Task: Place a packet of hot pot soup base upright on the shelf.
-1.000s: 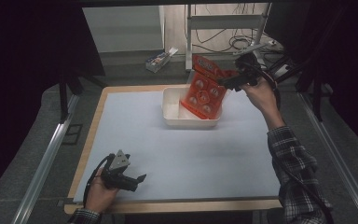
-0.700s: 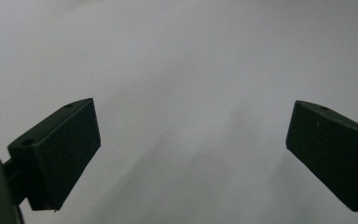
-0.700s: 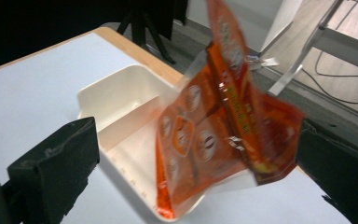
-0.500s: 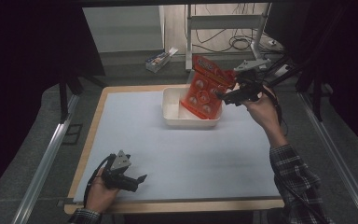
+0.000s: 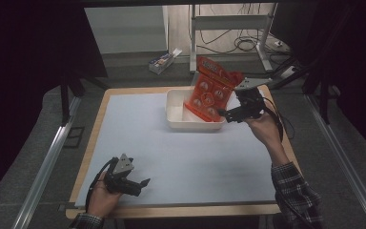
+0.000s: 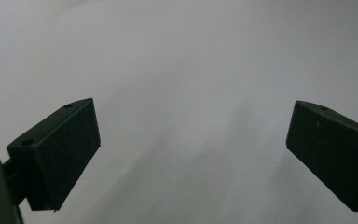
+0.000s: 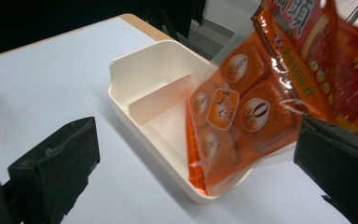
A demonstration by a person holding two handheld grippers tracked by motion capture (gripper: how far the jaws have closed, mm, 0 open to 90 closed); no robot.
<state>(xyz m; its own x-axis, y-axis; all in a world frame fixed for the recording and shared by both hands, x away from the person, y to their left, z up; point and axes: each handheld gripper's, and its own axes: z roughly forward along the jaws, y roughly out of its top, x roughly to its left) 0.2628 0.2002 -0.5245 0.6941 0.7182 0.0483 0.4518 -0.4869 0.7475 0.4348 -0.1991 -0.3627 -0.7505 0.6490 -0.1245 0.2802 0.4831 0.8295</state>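
Note:
An orange snack bag (image 5: 209, 93) stands tilted in a white divided tray (image 5: 174, 107) at the back of the table, its lower edge inside the tray's right compartment. My right gripper (image 5: 222, 113) hovers just right of the tray and is open. In the right gripper view the bag (image 7: 261, 93) leans over the tray (image 7: 142, 51); the right gripper (image 7: 196, 140) has its jaws wide apart, the right jaw close under the bag's edge. My left gripper (image 5: 145, 183) rests open near the table's front left, over bare mat (image 6: 191, 70).
A pale blue mat (image 5: 171, 152) covers the wooden table. A small box (image 5: 164, 61) lies on the floor behind the table, beside a metal stand (image 5: 228, 28) with cables. Dark curtains close in both sides.
The right gripper has come down and toward the person, from the bag's top to beside the tray, and now stands open. The bag has sunk lower into the tray. The left gripper stayed put.

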